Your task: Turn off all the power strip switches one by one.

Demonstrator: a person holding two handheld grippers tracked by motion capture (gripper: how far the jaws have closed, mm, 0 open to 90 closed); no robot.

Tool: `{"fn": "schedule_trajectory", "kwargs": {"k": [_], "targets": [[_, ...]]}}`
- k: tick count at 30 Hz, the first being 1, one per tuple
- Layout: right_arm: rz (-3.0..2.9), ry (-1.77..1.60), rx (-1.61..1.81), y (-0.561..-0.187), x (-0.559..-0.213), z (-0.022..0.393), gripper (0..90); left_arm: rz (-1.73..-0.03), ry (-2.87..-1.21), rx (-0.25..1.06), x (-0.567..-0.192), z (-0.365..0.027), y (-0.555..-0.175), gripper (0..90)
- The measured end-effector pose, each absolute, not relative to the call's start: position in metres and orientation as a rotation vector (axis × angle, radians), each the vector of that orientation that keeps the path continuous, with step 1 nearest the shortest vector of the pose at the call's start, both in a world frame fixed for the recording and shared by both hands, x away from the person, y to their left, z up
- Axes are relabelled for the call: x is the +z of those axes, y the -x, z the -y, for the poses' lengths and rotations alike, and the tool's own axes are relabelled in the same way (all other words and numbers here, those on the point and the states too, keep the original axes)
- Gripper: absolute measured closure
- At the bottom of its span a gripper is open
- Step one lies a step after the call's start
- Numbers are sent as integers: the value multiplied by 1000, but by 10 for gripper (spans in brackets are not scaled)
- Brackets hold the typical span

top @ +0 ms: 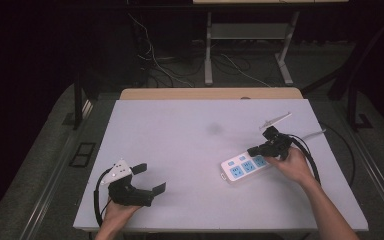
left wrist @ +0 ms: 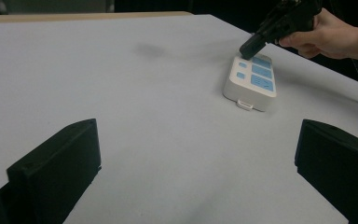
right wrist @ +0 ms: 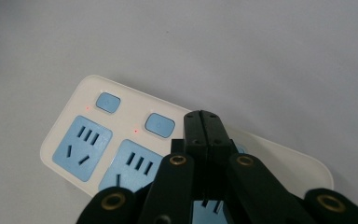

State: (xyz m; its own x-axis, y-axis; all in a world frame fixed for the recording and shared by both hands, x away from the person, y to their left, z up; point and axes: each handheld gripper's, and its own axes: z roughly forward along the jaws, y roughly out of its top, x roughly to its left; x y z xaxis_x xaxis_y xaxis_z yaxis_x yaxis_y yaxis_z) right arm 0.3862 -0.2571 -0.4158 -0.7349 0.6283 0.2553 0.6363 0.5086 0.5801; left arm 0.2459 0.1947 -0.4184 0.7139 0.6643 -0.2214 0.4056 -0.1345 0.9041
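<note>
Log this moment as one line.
right gripper: shut, tip over power strip buttons | left gripper: open, nothing between jaws | table

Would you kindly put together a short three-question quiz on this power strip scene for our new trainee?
1. True or false: the right gripper has its jaws wide open above the power strip.
2. Which gripper rests apart from the strip, near the table front edge, jaws apart? A) left gripper B) right gripper C) both
3. Fill in: in the right gripper view, the small blue button beside the closed jaw tips sits above a blue ____.

Key
1. False: the jaws are shut together, tips over the strip's top face.
2. A
3. socket
</note>
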Motion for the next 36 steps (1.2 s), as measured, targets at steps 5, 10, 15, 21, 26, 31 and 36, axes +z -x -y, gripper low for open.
{"fn": "schedule_trajectory", "kwargs": {"k": [5, 10, 15, 21, 26, 31, 36], "targets": [[2730, 1142, -1039, -385, -414, 257, 900, -850, -1760, 277, -418, -195, -246, 0], [2728, 1133, -1069, -381, -405, 259, 900, -851, -1758, 275, -419, -194, -246, 0], [2725, 1124, -1084, -378, -397, 261, 900, -851, -1757, 273, -419, -194, -246, 0], [2743, 1082, -1105, -373, -379, 259, 900, -847, -1761, 273, -419, -193, -246, 0], [2768, 1035, -1111, -369, -367, 254, 900, -845, -1765, 269, -419, -192, -246, 0], [2779, 1002, -1098, -367, -362, 247, 900, -844, -1766, 269, -419, -192, -246, 0], [2794, 965, -1078, -368, -361, 239, 900, -843, -1767, 270, -419, -192, -246, 0]]}}
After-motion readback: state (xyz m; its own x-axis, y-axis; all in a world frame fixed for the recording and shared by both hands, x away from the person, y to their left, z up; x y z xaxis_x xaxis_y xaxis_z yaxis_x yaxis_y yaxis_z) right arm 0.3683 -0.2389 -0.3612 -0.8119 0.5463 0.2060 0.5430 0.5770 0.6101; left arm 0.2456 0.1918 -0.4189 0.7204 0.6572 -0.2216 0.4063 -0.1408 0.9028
